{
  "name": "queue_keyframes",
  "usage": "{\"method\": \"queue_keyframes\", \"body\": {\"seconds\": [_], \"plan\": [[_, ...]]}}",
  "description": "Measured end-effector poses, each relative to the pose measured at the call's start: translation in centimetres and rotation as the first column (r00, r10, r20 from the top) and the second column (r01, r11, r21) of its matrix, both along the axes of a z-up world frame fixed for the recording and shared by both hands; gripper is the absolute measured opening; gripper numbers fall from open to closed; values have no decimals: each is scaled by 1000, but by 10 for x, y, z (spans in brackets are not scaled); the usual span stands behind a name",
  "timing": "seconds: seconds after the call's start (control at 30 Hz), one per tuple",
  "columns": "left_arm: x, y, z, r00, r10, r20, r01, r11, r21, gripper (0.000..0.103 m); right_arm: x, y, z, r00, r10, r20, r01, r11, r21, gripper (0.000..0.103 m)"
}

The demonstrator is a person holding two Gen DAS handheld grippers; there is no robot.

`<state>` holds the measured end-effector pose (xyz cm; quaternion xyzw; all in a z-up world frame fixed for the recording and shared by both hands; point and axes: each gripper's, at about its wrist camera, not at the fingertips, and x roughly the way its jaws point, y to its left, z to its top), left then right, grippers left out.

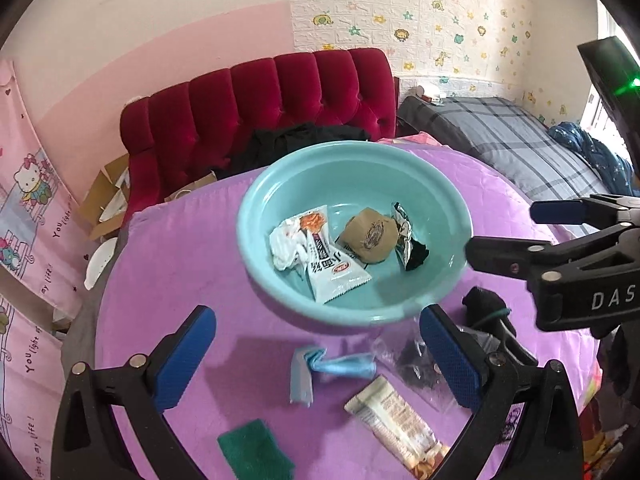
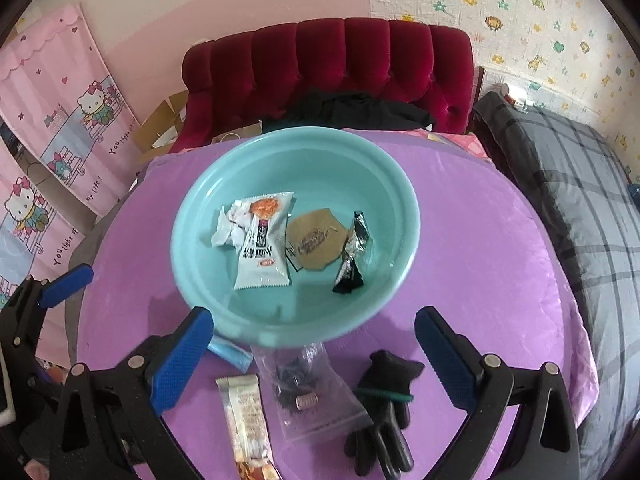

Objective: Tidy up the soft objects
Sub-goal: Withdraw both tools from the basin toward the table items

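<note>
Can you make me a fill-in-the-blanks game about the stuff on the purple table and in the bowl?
1. The white snack packet with the orange picture lies inside the ____ bowl.
2. The black glove has a ____ band around it.
3. The folded light blue cloth lies ____ the bowl, on the purple tablecloth.
4. Both the left claw and the right claw are ____ and hold nothing.

Missing words: teal; green; outside; open
</note>
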<state>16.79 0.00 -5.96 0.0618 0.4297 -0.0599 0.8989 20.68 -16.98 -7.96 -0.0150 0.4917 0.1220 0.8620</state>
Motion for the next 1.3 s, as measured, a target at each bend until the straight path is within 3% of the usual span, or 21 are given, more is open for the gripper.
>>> {"method": "queue_keyframes", "body": {"seconds": [0.4, 0.73, 0.93, 1.3], "plan": [[-54, 15, -8, 999, 9, 41, -8, 1000, -15, 103, -59, -21, -9, 999, -34, 26, 34, 999, 18, 103], [-96, 35, -35, 999, 40, 32, -39, 999, -7, 103, -101, -31, -20, 997, -51, 59, 52, 999, -16, 103], [-116, 42, -51, 999, 31, 39, -31, 999, 8, 103, -124, -37, -39, 998, -44, 53, 46, 998, -44, 103], [-135, 61, -88, 997, 72, -20, -72, 997, -6, 103, -151, -50, -86, 994, -107, -27, 105, 992, -64, 103]]}}
